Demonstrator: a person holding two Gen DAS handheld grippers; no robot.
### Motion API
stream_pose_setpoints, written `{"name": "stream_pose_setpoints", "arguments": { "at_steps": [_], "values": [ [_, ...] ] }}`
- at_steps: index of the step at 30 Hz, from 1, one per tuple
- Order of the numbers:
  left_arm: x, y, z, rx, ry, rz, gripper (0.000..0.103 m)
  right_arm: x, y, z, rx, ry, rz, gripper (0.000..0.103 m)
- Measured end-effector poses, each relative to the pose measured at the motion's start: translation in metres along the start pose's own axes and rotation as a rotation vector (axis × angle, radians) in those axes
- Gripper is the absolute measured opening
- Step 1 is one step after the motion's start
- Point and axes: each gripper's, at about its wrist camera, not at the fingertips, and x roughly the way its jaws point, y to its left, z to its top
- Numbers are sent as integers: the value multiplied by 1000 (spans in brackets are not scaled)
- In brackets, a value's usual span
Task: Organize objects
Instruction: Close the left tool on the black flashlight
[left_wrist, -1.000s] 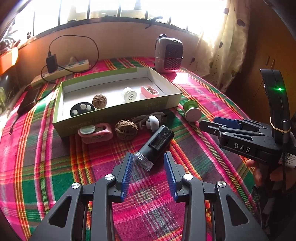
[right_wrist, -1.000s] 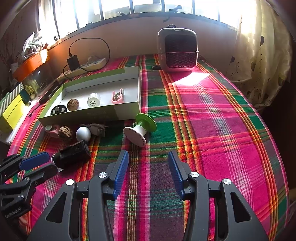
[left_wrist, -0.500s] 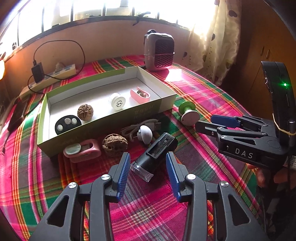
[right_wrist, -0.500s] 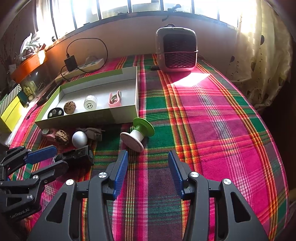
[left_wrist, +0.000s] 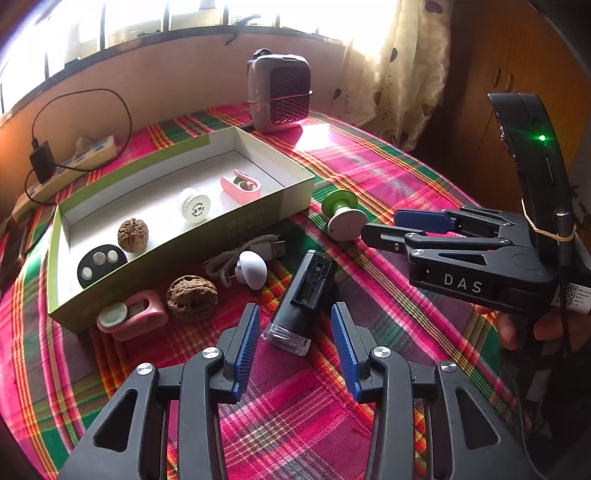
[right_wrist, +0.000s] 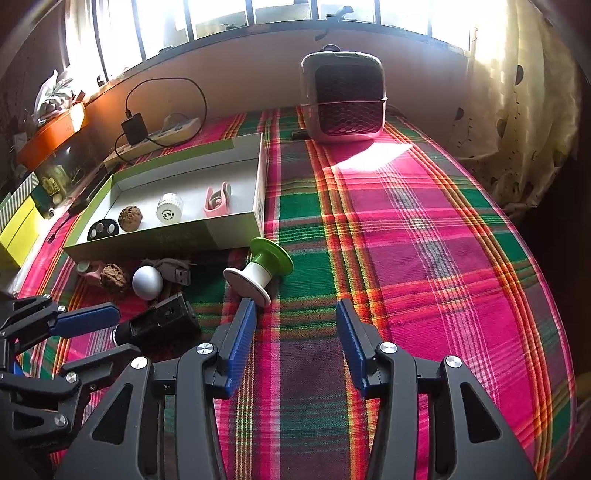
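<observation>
A black flashlight-like device (left_wrist: 304, 301) lies on the plaid cloth, its clear end between the blue pads of my open left gripper (left_wrist: 295, 332). It shows in the right wrist view (right_wrist: 159, 323) too. A green and white spool (left_wrist: 341, 218) lies near the box corner. My right gripper (right_wrist: 293, 328) is open and empty, its left pad close to the spool (right_wrist: 258, 271). The green cardboard box (left_wrist: 258, 218) holds a walnut (left_wrist: 133, 234), a white cap (left_wrist: 194, 205), a pink clip (left_wrist: 240, 184) and a black disc (left_wrist: 98, 264).
In front of the box lie a pink case (left_wrist: 129, 314), a second walnut (left_wrist: 190, 299), and a white earbud-like piece with a cable (left_wrist: 251, 267). A small heater (right_wrist: 343, 99) stands at the back. A power strip (right_wrist: 162, 134) lies at the back left.
My left gripper has moved forward, so the black device's clear end now sits between its pads. My right gripper has moved closer to the spool.
</observation>
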Motion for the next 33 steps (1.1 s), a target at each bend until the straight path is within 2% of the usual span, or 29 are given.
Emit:
{"name": "stream_pose_setpoints", "arguments": {
  "at_steps": [6, 17, 24, 33],
  "values": [
    [8, -7, 5, 38, 12, 7, 38, -1, -3, 0, 10, -4, -4, 46],
    [20, -8, 8, 19, 32, 35, 38, 0, -4, 0, 9, -4, -4, 46],
    [19, -1, 6, -22, 24, 33, 27, -4, 1, 1, 4, -12, 6, 46],
    [11, 4, -5, -73, 8, 29, 25, 2, 15, 9, 1, -17, 36, 46]
  ]
}}
